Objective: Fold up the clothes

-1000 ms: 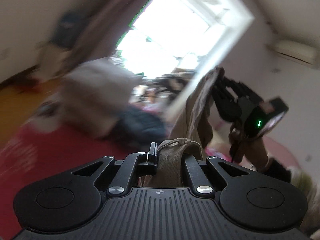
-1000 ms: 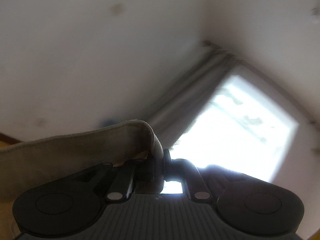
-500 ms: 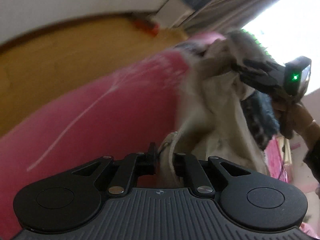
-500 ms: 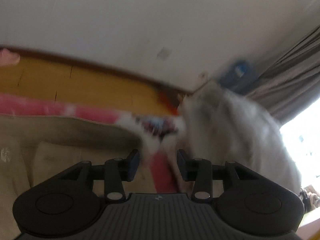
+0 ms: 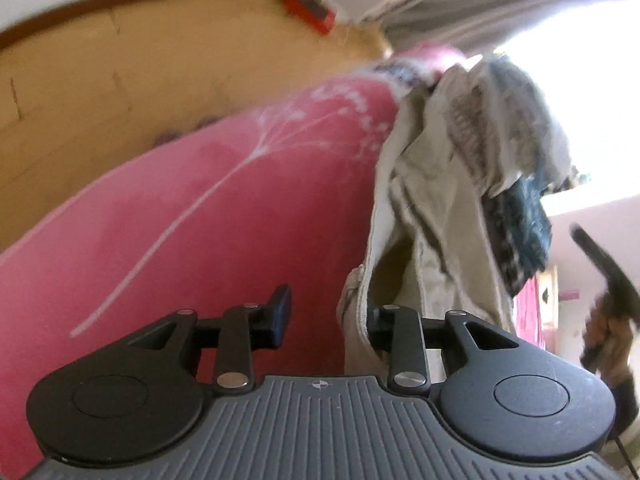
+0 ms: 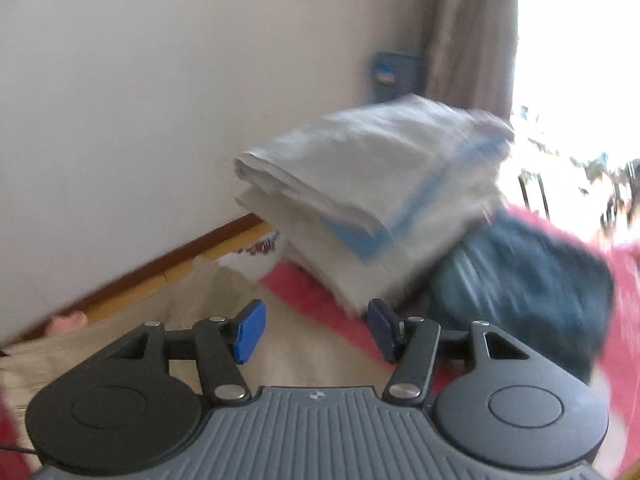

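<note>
A beige garment (image 5: 420, 208) lies crumpled on the red bed cover (image 5: 224, 216). Its hem rests against the right finger of my left gripper (image 5: 326, 316), which stands open and grips nothing. In the right wrist view the same beige garment (image 6: 288, 360) is spread flat under my right gripper (image 6: 316, 330). That gripper is open too, with its blue pads (image 6: 250, 330) wide apart. At the far right of the left wrist view, the right gripper (image 5: 600, 264) shows only as a blur, held by a hand.
A folded white cloth with a blue stripe (image 6: 372, 200) and a dark blue garment (image 6: 520, 280) are piled on the bed just beyond the right gripper. The pile of clothes (image 5: 508, 152) also shows behind the beige garment. Wooden floor (image 5: 100, 100), a white wall, curtain and bright window surround the bed.
Both grippers swung down from the window and ceiling toward the bed and opened. The beige garment, held up by both a second ago, now lies released on the red cover.
</note>
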### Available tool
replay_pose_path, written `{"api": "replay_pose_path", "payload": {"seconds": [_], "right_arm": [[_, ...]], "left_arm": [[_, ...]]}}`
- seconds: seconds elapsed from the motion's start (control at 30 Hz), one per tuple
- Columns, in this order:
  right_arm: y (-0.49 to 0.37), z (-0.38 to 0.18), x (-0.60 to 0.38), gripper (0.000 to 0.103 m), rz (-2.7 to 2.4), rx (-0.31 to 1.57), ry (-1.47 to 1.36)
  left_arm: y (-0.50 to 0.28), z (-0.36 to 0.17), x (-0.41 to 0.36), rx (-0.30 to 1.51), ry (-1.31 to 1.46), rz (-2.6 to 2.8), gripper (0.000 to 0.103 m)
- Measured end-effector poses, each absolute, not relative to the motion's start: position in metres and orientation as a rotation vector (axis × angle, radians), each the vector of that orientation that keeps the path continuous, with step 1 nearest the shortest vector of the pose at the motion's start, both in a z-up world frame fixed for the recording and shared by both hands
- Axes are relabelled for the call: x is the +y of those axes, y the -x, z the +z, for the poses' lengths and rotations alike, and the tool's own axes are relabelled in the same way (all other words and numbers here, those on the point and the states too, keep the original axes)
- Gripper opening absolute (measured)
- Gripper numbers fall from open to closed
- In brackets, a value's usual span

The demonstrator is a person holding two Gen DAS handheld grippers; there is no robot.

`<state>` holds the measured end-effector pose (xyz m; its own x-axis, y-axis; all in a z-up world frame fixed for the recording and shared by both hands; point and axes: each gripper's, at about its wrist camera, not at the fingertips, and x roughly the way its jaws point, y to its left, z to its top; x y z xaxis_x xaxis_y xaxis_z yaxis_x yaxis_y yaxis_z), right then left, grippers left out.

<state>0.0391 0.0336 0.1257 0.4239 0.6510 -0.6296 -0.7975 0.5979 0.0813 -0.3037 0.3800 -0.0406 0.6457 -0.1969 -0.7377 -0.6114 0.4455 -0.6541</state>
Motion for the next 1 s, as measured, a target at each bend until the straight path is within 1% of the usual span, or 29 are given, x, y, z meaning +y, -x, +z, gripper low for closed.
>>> {"api": "replay_pose_path", "payload": {"seconds": [0.07,0.23,0.37,0.47,0.63,0.8,0.83,1.0], "right_arm": [[-0.021,0.116,0.012,0.059,0.898,0.710,0.183],[0.026,0.091,-0.042,0.059,0.847,0.807,0.028],[0.078,0.072,-0.035,0.058,0.819,0.849,0.126],[0.096,0.071,-0.029,0.058,0.802,0.843,0.157],[0.102,0.080,-0.036,0.058,0.717,0.870,0.074],[0.105,0.080,-0.048,0.058,0.636,0.921,0.038],[0.107,0.080,-0.051,0.058,0.633,0.926,0.038],[0.115,0.085,-0.069,0.058,0.627,0.932,0.035]], "left_arm": [[0.303,-0.039,0.390,0.917,1.100,0.318,0.033],[0.309,-0.013,0.417,0.927,1.011,0.424,0.033],[0.282,0.013,0.409,0.922,0.866,0.433,0.034],[0.252,0.011,0.375,0.968,0.716,0.378,0.035],[0.203,0.008,0.319,1.037,0.464,0.288,0.039],[0.178,-0.017,0.287,1.139,0.199,0.277,0.041],[0.174,-0.022,0.285,1.153,0.174,0.272,0.043],[0.170,-0.033,0.282,1.174,0.156,0.276,0.044]]}}
